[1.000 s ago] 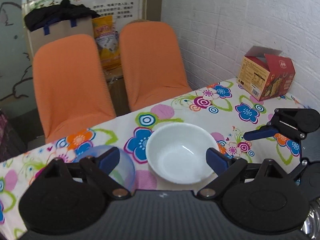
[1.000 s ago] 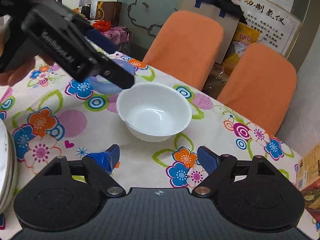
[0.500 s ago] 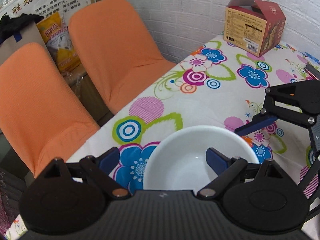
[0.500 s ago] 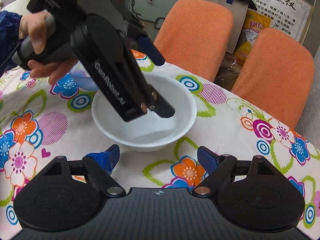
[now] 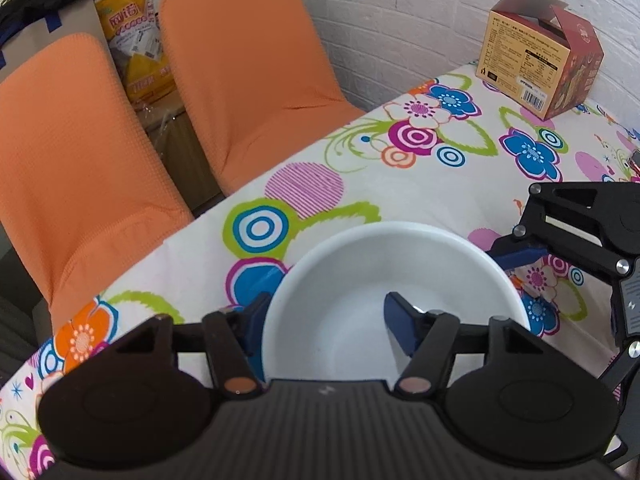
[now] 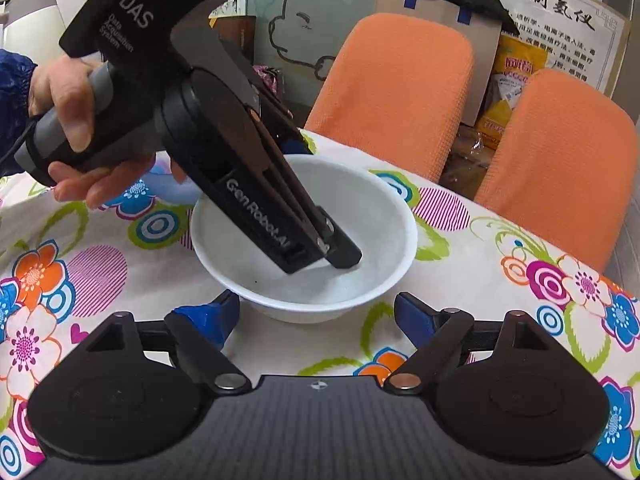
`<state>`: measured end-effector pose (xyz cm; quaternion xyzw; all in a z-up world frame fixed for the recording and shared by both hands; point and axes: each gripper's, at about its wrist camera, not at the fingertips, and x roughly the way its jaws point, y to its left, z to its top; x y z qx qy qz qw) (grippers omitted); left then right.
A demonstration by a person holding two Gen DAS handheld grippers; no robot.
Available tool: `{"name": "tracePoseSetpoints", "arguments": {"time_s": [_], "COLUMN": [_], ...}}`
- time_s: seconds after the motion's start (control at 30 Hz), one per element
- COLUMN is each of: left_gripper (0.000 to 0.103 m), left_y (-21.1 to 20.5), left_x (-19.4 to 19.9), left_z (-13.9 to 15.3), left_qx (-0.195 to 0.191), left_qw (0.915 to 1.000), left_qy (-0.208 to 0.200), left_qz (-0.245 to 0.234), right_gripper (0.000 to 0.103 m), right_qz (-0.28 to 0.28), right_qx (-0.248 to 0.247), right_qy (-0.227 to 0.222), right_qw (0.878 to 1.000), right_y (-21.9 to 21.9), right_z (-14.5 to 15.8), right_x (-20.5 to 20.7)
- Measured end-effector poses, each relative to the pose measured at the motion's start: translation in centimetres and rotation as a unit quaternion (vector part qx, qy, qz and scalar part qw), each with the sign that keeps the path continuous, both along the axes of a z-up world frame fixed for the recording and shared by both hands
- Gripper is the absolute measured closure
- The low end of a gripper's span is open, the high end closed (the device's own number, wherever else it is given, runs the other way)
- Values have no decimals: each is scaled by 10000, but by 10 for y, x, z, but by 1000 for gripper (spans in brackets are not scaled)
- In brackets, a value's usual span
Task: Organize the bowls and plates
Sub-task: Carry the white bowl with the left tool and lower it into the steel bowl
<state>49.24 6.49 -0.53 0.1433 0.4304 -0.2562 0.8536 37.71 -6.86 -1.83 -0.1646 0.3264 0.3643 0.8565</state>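
Bowl of round white ceramic (image 6: 304, 236) resting upright on the floral-cloth counter (image 6: 500, 280), near two orange-covered chairs (image 5: 240, 60). Left tongs (image 5: 326, 316) straddle the bowl's near-left rim, one blue-padded finger outside the wall, the other inside, not visibly clamped tight. Right tongs (image 6: 316, 312) hover spread and empty just beside the bowl. A red-and-tan cardboard box (image 5: 540, 52) stands by the wall.
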Motion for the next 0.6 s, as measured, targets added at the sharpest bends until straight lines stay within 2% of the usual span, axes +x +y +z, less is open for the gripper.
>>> {"name": "tracePoseSetpoints", "arguments": {"time_s": [0.23,0.37,0.6], "left_gripper": [37,42,44], "left_y": [0,-1,-12], "left_x": [-1,-6,-20], "left_z": [-1,0,16], "left_qx": [-60,-76,-115], "left_qw": [9999,10000,9998], "left_qy": [9,-28,-158], "left_qz": [91,54,25], "right_gripper": [32,32,32], "right_qz": [18,4,-93], "right_qx": [7,55,37], "right_qy": [-184,-167,-336], "right_qw": [9998,9998,9994], "right_y": [10,6,-2], "right_z": [2,3,13], "right_x": [5,5,-6]}}
